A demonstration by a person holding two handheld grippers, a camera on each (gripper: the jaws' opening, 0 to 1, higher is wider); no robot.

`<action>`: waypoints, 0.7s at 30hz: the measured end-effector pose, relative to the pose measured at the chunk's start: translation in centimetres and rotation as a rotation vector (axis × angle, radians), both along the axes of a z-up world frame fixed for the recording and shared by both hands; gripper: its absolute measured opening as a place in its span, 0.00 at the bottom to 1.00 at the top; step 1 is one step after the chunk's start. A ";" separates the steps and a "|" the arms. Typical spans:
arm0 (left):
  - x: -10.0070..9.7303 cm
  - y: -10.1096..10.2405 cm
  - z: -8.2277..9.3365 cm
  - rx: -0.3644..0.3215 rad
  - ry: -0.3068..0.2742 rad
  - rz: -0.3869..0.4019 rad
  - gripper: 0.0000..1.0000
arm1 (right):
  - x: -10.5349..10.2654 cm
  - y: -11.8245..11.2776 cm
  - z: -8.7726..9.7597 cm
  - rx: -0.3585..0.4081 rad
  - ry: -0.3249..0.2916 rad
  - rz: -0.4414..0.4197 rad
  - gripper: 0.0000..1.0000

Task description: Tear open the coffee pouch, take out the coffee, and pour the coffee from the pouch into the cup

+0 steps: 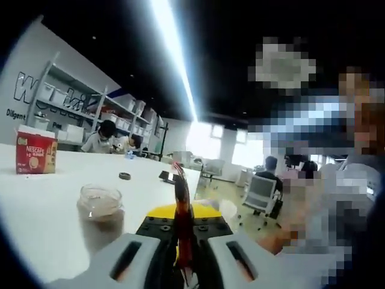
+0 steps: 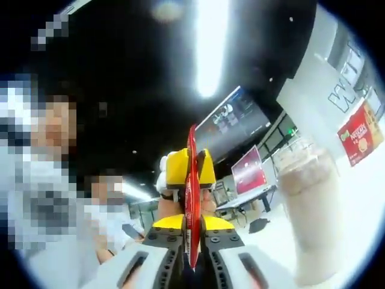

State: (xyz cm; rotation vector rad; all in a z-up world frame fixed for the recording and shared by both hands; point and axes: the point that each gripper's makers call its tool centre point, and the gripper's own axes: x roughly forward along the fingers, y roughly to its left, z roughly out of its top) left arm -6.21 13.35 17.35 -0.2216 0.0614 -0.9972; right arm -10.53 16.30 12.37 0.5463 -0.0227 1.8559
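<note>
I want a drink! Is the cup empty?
No. The cup stands upright on the white table with light brown powder inside, low down.

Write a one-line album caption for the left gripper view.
Left gripper pinching a red coffee pouch above a white table, beside a glass cup.

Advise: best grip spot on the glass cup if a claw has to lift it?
Probably the side wall of the cup, a claw coming in level from the open table side. It stands upright holding brown coffee, so keep it untilted.
</note>
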 end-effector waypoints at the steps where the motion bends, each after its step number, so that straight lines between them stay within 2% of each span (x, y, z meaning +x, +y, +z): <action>1: 0.0 0.0 0.0 0.003 0.001 0.000 0.09 | 0.0 0.0 -0.1 -0.014 -0.015 -0.004 0.09; 6: -0.4 -0.2 -0.2 0.022 0.007 -0.016 0.09 | -0.7 -0.1 -0.3 -0.074 -0.049 0.029 0.08; 9: -0.3 -0.3 -0.2 0.042 -0.004 0.010 0.09 | -0.5 -0.1 -0.4 -0.070 -0.056 0.009 0.09; 12: -0.1 -0.2 0.6 0.021 -0.020 0.046 0.09 | -0.1 -0.5 0.5 0.054 0.022 -0.005 0.11; 13: 0.1 -0.1 1.0 0.004 -0.033 0.065 0.09 | -0.1 -0.5 0.2 0.062 0.036 -0.005 0.13; 14: 0.1 0.1 1.5 -0.014 -0.043 0.074 0.09 | -0.2 -0.5 -0.1 0.066 0.048 0.003 0.19; 16: 0.0 0.2 1.7 -0.032 -0.044 0.065 0.09 | -0.2 -0.4 -0.5 0.076 0.075 0.003 0.25; 19: 0.1 0.5 2.2 -0.072 -0.054 0.069 0.09 | 0.3 -0.9 0.5 0.166 0.114 -0.035 0.20; 20: 0.4 0.8 2.3 -0.094 -0.054 0.080 0.09 | 0.5 -1.4 1.1 0.213 0.160 -0.032 0.17; 21: 0.5 0.9 2.4 -0.100 -0.054 0.082 0.09 | 0.7 -1.6 1.2 0.225 0.191 -0.028 0.16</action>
